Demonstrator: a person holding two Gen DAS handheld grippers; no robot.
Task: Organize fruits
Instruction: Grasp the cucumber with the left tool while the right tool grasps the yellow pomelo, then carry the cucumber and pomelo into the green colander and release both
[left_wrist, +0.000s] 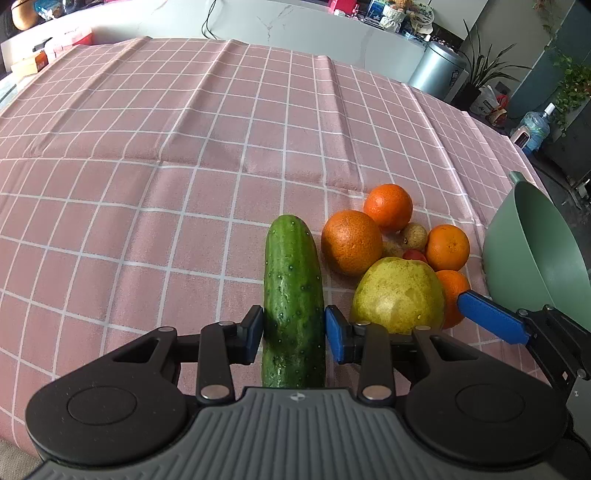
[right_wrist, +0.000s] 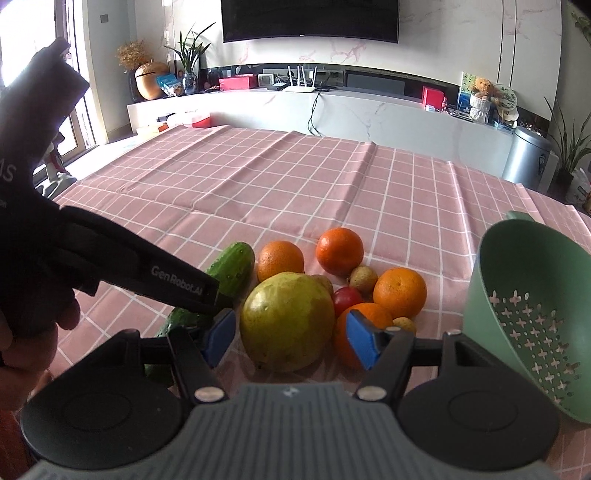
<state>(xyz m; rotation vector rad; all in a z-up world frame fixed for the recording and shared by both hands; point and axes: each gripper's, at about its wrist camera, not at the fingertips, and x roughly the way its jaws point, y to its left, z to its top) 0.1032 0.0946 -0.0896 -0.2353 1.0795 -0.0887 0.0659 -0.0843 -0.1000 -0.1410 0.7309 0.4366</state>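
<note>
My left gripper is shut on the green cucumber, its blue pads against both sides, on the pink checked cloth. To its right lie a big yellow-green pear-like fruit, several oranges, small brown fruits and a red one. My right gripper is open around the yellow-green fruit, its pads a little off each side. The cucumber shows to the left, partly hidden by the left gripper. An orange sits behind the right pad.
A green colander bowl lies tilted at the right, its mouth toward the fruit; it also shows in the left wrist view. The table edge is just beyond it. Open cloth stretches ahead and left. A white counter stands behind the table.
</note>
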